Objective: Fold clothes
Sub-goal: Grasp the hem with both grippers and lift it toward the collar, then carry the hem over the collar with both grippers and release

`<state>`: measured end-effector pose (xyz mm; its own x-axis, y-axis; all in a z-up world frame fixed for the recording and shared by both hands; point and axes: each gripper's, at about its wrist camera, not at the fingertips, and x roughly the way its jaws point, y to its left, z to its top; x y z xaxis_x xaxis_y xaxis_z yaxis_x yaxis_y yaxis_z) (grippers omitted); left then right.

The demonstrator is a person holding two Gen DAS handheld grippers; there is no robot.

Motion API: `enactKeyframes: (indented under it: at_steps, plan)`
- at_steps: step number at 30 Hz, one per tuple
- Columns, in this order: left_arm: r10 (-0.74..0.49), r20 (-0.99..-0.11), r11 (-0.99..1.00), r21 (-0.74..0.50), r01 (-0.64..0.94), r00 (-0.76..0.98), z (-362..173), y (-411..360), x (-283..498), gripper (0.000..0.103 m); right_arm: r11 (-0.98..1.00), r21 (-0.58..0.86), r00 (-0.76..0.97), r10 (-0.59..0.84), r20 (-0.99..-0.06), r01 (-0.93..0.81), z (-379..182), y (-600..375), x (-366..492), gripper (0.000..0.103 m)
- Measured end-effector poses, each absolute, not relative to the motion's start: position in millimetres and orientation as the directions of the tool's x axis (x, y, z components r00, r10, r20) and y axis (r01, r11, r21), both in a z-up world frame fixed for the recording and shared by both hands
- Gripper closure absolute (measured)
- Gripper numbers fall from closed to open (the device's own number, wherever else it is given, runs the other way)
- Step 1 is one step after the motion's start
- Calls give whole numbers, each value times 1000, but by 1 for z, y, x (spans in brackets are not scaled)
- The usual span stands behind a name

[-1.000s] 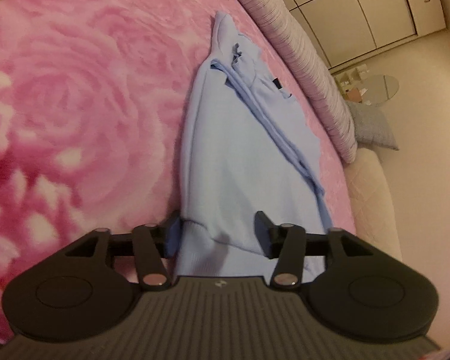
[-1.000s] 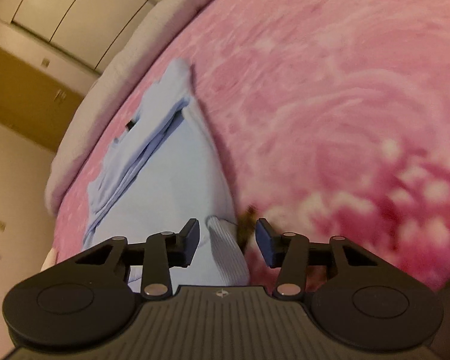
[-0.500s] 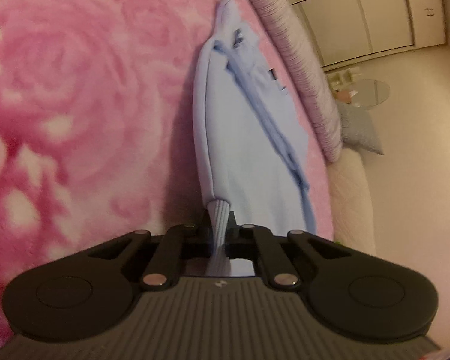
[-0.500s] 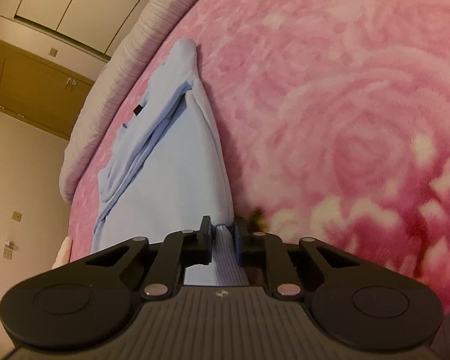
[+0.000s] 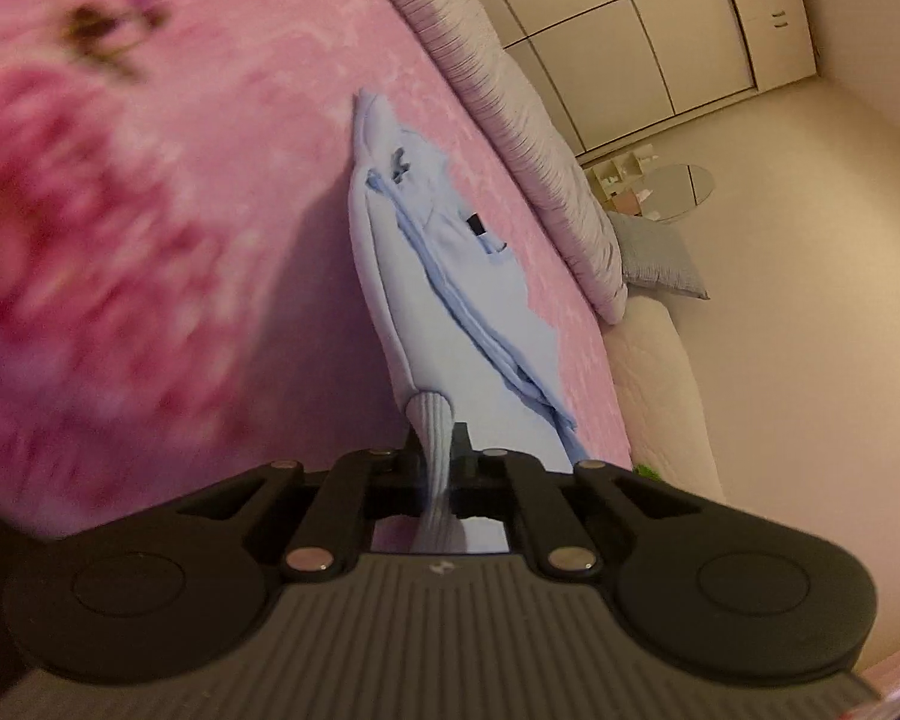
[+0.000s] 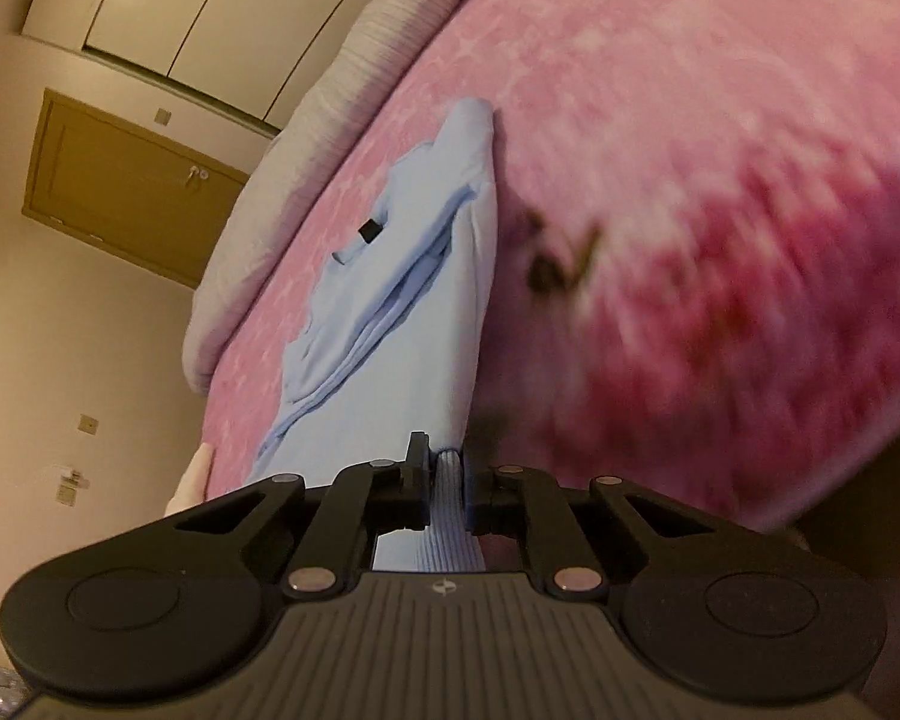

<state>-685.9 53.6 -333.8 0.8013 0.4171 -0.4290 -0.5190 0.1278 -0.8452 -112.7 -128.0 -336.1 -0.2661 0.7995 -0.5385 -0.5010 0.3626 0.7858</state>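
Left wrist view: the left gripper is clamped on the ribbed hem of the blue sweater, which trails to the far side of the pink bed. The right gripper, jaws closing, pinches the other hem corner. Uneven pulling could slip the hem or skew the fold.

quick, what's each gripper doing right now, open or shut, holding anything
left gripper: shut on the ribbed hem of the light blue garment.
right gripper: jaws closing, pads already pressing the same garment's ribbed hem.
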Motion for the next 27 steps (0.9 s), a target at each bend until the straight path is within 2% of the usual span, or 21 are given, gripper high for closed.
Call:
enactKeyframes:
  at_steps: [5,8,15,18,21,22,23,25,26,27]
  plan:
    - [412,-436,136,-839,-527,800,-319,24,-703,100,380,810,-284,799,-531,-447,-341,-189,-144,93]
    - [420,-393,176,-849,-498,818,-299,34,-701,100,363,819,-284,810,-514,-445,-330,-184,-145,92]
    - [439,-335,225,-858,-463,834,-258,130,-661,99,248,849,-261,879,-400,-466,-274,-105,-109,92]
    - [454,-351,205,-853,-480,819,-260,191,-632,94,262,851,-218,894,-392,-455,-270,-48,-82,92]
    - [495,-406,173,-820,-546,768,-272,246,-609,87,333,845,-176,883,-435,-417,-289,10,-60,91]
    - [516,-435,158,-799,-581,738,-279,260,-605,79,363,840,-163,875,-456,-403,-298,30,-52,89]
    - [536,-460,136,-780,-611,708,-284,274,-602,75,394,839,-155,865,-476,-375,-310,48,-46,79]
    - [553,-492,104,-760,-642,672,-294,292,-601,73,493,807,-144,818,-557,-325,-336,79,-32,64]
    - [554,-508,95,-748,-657,659,-297,298,-602,73,501,799,-136,813,-566,-332,-341,85,-28,53]
    - [549,-523,105,-730,-675,652,-300,301,-602,73,506,792,-129,809,-573,-342,-346,91,-25,53]
